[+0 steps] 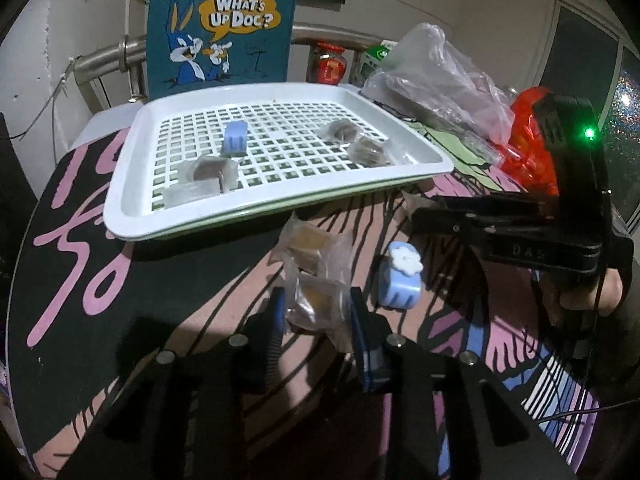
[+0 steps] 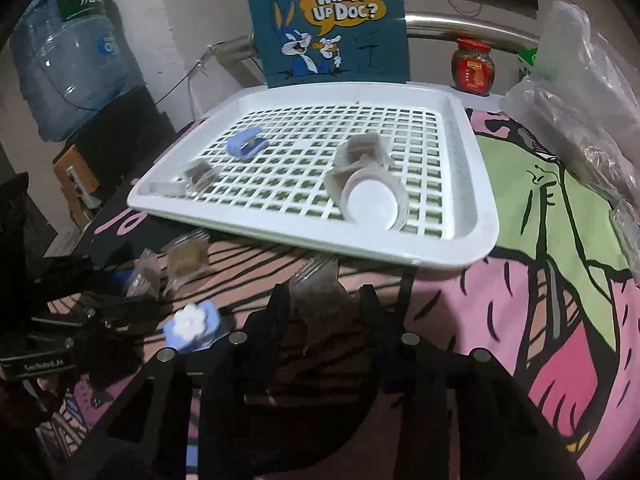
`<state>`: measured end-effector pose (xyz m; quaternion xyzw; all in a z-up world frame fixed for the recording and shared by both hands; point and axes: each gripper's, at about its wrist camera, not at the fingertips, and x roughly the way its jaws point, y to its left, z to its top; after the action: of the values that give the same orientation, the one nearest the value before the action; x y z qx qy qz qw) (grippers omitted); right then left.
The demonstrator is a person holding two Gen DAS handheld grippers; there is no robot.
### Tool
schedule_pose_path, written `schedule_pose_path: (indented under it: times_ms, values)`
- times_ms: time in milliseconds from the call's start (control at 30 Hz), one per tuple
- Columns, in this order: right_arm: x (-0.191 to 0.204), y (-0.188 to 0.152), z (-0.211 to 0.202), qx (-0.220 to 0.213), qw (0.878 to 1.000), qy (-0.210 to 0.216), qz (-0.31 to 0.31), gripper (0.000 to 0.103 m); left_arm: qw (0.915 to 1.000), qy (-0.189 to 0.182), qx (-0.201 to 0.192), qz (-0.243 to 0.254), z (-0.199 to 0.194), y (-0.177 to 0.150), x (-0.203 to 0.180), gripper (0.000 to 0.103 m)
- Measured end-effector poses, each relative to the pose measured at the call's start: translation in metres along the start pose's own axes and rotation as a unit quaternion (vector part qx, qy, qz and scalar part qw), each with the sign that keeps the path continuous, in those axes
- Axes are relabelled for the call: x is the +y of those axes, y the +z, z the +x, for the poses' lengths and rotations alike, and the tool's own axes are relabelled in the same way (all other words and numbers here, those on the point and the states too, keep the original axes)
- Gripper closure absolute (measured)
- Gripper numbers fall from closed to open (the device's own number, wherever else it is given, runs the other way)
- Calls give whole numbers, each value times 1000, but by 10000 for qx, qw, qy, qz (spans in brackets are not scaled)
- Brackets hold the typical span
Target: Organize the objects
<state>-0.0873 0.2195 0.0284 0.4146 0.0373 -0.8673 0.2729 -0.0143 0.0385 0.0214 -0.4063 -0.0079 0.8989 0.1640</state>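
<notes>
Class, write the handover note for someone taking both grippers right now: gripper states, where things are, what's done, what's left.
Left gripper: shut on a clear packet on the cloth.
Right gripper: shut on another packet.
White tray: holds a blue clip and several packets.
Left on the cloth: flower clip, one more packet, plus the two gripped.

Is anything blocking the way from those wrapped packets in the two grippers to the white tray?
Nothing visible. The left gripper pinches one wrapped packet, the right gripper another packet; only bare tablecloth lies before the tray.
</notes>
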Motion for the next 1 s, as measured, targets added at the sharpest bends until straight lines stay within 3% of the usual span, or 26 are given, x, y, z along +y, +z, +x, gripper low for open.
schedule_pose_path:
  times_ms: [200, 400, 1000]
  values:
    - [17, -7, -21, -300, 9994, 121, -131, 70, 9989, 235, -393, -89, -13, 4, 1, 74]
    - [35, -12, -35, -772, 9956, -194, -502, 70, 9950, 556, -769, -326, -18, 8, 12, 74]
    - [39, -19, -41, -984, 9931, -225, -591, 70, 9949, 629, -762, -218, -17, 7, 8, 74]
